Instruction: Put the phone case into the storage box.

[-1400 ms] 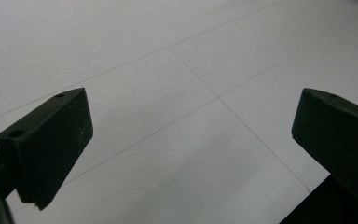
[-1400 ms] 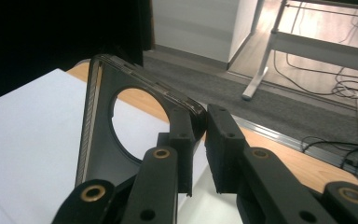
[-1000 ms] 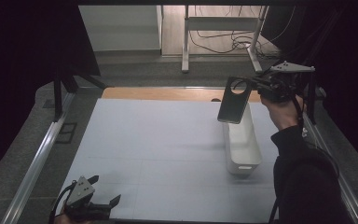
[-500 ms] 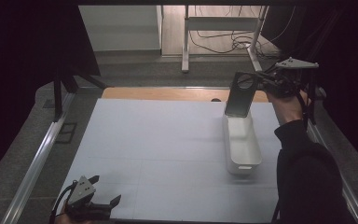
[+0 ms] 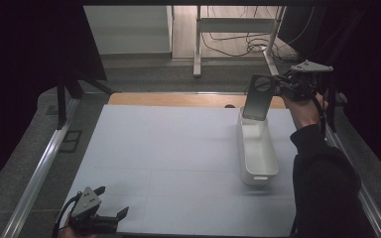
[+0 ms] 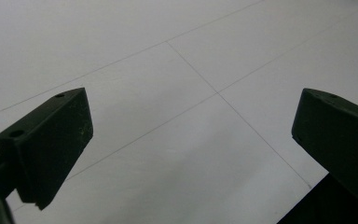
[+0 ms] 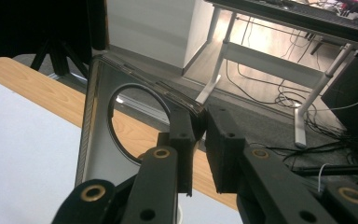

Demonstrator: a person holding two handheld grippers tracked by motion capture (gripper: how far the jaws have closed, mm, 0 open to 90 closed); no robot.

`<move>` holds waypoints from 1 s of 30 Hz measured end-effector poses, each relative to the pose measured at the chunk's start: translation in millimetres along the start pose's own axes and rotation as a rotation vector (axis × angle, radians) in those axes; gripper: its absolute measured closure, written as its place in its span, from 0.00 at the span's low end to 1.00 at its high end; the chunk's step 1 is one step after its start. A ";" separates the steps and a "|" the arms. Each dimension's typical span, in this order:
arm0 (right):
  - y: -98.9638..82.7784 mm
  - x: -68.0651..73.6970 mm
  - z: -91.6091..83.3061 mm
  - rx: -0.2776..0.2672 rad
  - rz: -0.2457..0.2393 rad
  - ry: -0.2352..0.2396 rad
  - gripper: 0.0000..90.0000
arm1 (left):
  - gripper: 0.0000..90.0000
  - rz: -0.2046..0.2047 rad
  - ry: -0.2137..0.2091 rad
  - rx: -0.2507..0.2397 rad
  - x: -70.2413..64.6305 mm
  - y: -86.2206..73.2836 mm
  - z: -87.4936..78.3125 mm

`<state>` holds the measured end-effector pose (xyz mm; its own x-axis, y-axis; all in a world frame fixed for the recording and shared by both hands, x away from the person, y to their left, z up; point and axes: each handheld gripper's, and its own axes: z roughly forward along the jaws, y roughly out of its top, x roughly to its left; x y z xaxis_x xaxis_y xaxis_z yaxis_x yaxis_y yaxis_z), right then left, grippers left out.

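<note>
Moved since the earlier picture: right gripper [image 5: 277,85] and the dark flat plate [image 5: 257,98] in it, now further right and a bit lower, toward the far end of the white tub [image 5: 258,153].

Near the front edge of the table: left gripper [image 5: 110,214], low over the white table top [image 5: 168,148], near the left corner. Jaws wide apart, nothing between them. Same seen in the left gripper view: two black jaws spread out, bare white table top [image 6: 177,93] with thin lines behind them.

Further back on the right side: white tub, long and narrow, standing on the table top, pointing away from the person. Dark sleeve [image 5: 325,183] just beside its right side.

Further still, above the tub's far end: plate, hanging in the air, upright, with a big round hole near its top. Lower edge of the plate just over the tub's far rim; cannot tell if touching.

Right gripper clamped on the plate's top corner. In the right gripper view: plate [image 7: 98,140] pinched by its corner between the two black jaws of the right gripper [image 7: 201,123], round hole showing the wooden edge [image 7: 37,88] of the table.

Far back, beyond the table: grey floor, metal desk legs [image 5: 197,44] and loose cables [image 5: 233,44].
</note>
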<state>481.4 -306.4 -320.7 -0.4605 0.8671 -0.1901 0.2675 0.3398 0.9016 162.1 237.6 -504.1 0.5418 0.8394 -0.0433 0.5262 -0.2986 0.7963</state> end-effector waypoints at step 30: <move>-39.6 2.9 37.8 -0.004 -0.058 -0.027 0.89 | 0.00 -0.016 -0.003 0.002 1.6 -0.3 0.0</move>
<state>501.5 -303.6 -371.6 -0.4524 0.8553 -0.2525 0.2378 0.3886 0.8902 162.8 239.1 -504.3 0.5354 0.8426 -0.0579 0.5362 -0.2861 0.7941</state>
